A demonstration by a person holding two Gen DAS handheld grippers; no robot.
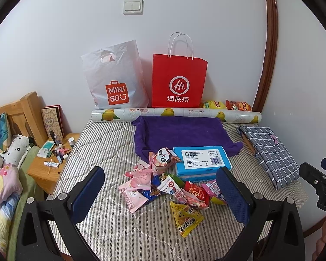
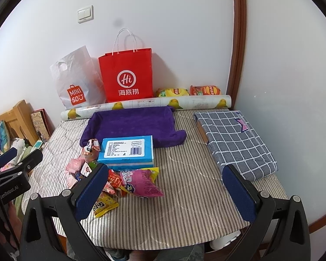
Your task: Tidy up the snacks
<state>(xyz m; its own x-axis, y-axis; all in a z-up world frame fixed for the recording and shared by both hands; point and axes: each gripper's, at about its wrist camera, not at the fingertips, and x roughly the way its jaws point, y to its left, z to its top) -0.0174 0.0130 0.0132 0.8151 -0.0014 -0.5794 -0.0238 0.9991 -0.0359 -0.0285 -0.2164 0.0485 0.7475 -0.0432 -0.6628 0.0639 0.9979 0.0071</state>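
The blue tissue pack [image 1: 202, 159] hides part of the snack pile [image 1: 163, 182], its label print too small to read, and the bedding [image 1: 2, 174] at nine o'clock runs off-frame.

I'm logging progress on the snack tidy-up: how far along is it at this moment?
Nothing looks sorted yet: the snack packets lie in a loose pile beside the blue box on the striped cover. Nothing is in hand; the left hand-held gripper and right hand-held gripper are both open and empty. All the sorting remains.
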